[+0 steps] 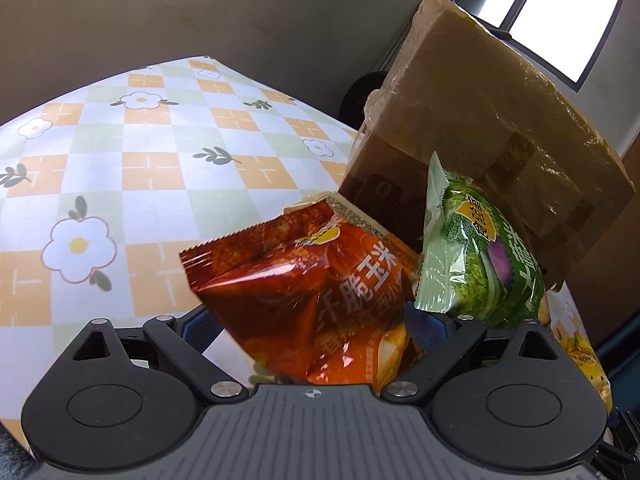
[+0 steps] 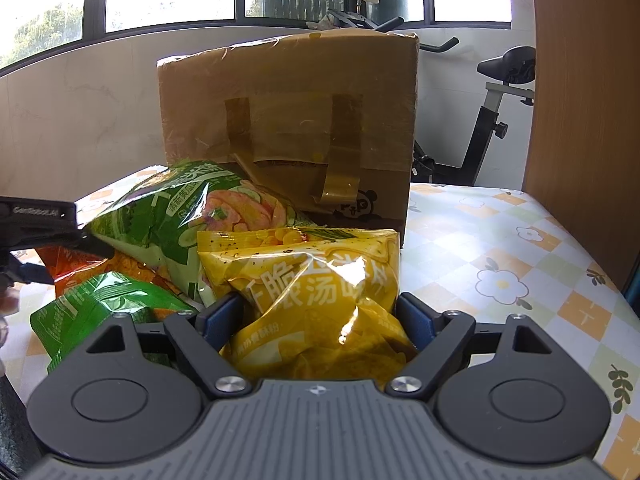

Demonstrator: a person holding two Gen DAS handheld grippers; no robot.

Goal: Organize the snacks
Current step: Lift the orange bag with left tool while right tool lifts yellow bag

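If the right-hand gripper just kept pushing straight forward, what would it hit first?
The yellow snack bag already sits between the right gripper's fingers, so it meets that first. Behind it stands the taped cardboard box, probably next, though depth is hard to judge.

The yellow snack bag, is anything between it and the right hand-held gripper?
Nothing visible. The yellow snack bag already sits between the two fingers of the right hand-held gripper, with no other packet in between; whether the pads press it is unclear.
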